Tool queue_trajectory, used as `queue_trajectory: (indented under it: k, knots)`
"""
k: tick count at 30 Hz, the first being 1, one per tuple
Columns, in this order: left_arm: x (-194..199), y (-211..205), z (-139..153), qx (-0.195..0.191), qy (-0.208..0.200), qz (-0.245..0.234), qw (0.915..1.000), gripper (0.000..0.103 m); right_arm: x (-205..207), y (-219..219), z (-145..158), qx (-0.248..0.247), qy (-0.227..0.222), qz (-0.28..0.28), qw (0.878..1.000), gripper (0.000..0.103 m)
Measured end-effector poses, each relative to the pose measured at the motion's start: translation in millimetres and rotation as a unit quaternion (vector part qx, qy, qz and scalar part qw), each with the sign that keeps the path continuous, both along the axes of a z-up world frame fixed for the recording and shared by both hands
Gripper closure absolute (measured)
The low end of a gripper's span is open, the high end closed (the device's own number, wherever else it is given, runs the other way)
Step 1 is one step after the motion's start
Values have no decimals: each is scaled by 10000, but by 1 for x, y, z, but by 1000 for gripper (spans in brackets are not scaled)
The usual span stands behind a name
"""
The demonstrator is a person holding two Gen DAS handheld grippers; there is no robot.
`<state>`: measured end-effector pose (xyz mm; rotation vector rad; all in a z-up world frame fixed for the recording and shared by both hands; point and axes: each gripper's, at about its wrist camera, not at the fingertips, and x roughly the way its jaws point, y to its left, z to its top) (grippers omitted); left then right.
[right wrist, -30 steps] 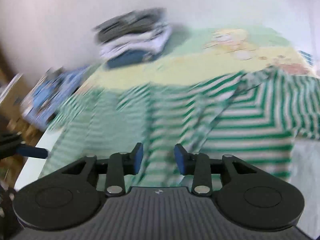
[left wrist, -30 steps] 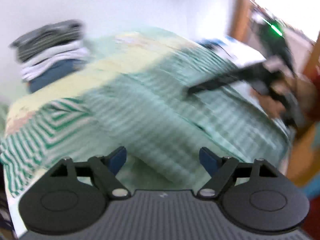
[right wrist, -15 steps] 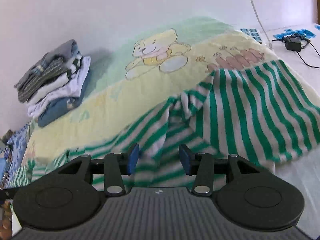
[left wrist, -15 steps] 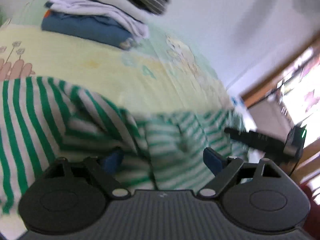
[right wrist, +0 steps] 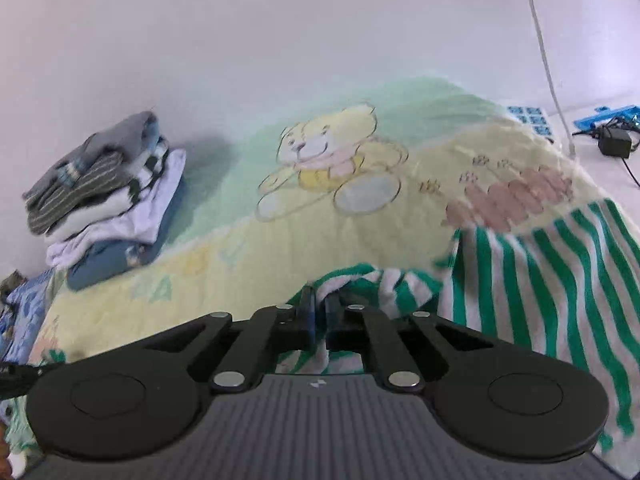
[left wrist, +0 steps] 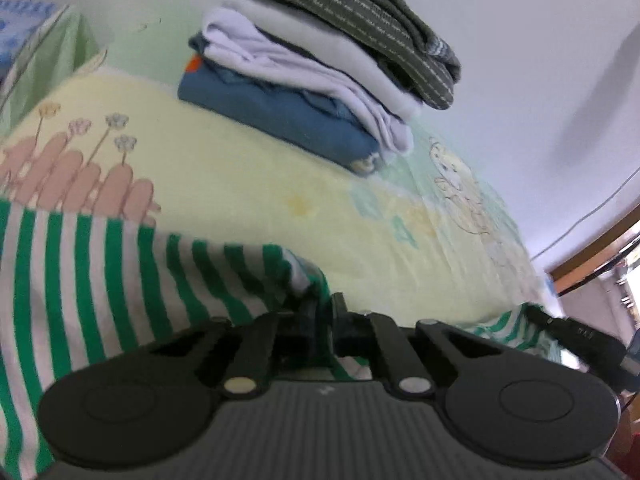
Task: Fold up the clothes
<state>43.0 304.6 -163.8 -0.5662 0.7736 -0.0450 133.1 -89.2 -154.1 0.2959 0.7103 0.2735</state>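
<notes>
Both jaws pinching striped shirt (left wrist: 100, 276) (right wrist: 552, 276) — bunched edge

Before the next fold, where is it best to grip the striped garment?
Probably at its bunched upper edge, from the near side: the green-and-white striped garment lies flat elsewhere, and the left gripper and right gripper are each shut on that edge.

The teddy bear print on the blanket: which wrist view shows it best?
The right wrist view. There the teddy bear print sits near centre, whole and in colour. In the left wrist view it is a faint, skewed outline at the right, beyond the stack of folded clothes.
</notes>
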Motion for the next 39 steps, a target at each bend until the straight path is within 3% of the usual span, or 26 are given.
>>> queue_trajectory:
  k: [4,7,10,12,14,16,19,22,24,26,28,30,33,39]
  knots:
    - [6,10,-7,377,-145,343,9986,99,18,-3,-19,2,-6,-188,9998,101]
    - [1,23,-16,25,-216,411,9989,99,13,2,-20,-129,-276,-20,9995,100]
    - [-7,16,-3,158,-261,205,9993,101,8,0,-9,-72,-91,211,9997,86]
    - [-19,12,10,179,-357,140,9991,99,-5,-5,6,-157,-201,154,9996,74]
    - [-30,6,20,266,-449,81,9986,93,-28,-4,22,-477,-591,72,9971,69]
    - [-34,0,24,464,-483,-1,9978,87,-46,4,28,-658,-779,572,9931,71]
    - [-24,-6,15,646,-310,-72,9974,88,-52,27,22,-651,-638,1321,9870,75]
    - [-5,-5,-1,787,-166,-35,9968,91,-41,54,8,-966,-517,1599,9810,82]
    - [5,-3,-2,999,-164,67,9948,90,-21,61,-2,-1126,-399,1397,9830,87]
    - [13,2,-3,1207,-132,126,9925,90,-6,62,-2,-1137,-561,1174,9850,87]
    - [12,5,0,1179,-113,73,9929,92,3,60,5,-1040,-414,1010,9886,87]
    - [-3,-1,13,1320,-282,-39,9908,93,-11,52,18,-646,-540,1102,9903,87]
    - [-28,-15,21,1341,-436,-252,9897,75,-45,51,22,-811,-590,1273,9868,83]
    - [-9,-31,5,1719,-267,-353,9841,79,-38,61,0,-1028,-443,1124,9873,88]
